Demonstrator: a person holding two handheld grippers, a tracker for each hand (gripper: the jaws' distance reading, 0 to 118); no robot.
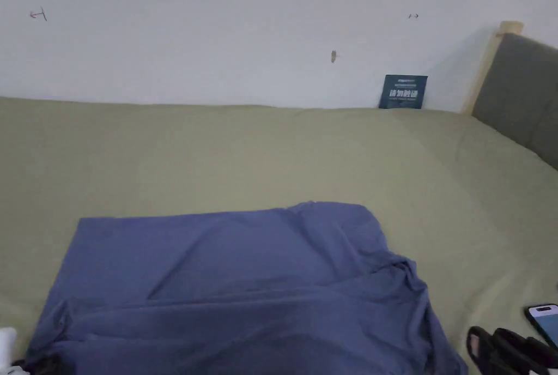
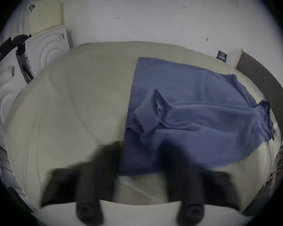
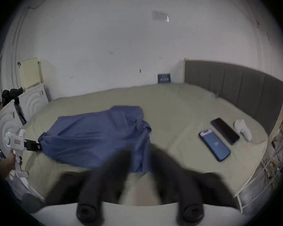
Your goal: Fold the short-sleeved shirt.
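Head view: the blue short-sleeved shirt lies spread and wrinkled on the green bed, near the bed's front edge. One flat, straight edge of the shirt faces the white wall and its bunched end lies toward the grey headboard. Beyond the shirt, a small dark blue card leans against the wall beside the headboard.

In the left gripper view, the left gripper is blurred. Its two dark jaws stand apart with the near corner of the shirt lying between them. A sleeve is folded back on top of the shirt just past that corner. Whether the jaws press on the cloth cannot be told. The right gripper view shows this gripper's black tip meeting the shirt's bunched corner on the side away from the headboard.

In the right gripper view, the right gripper is also blurred. A narrow strip of the shirt runs down between its jaws, which sit closer together. Whether they are clenched on it cannot be told.

Between the shirt and the headboard, well apart from the shirt, lie a phone with a lit screen, a dark phone just beside it, and a small white object.
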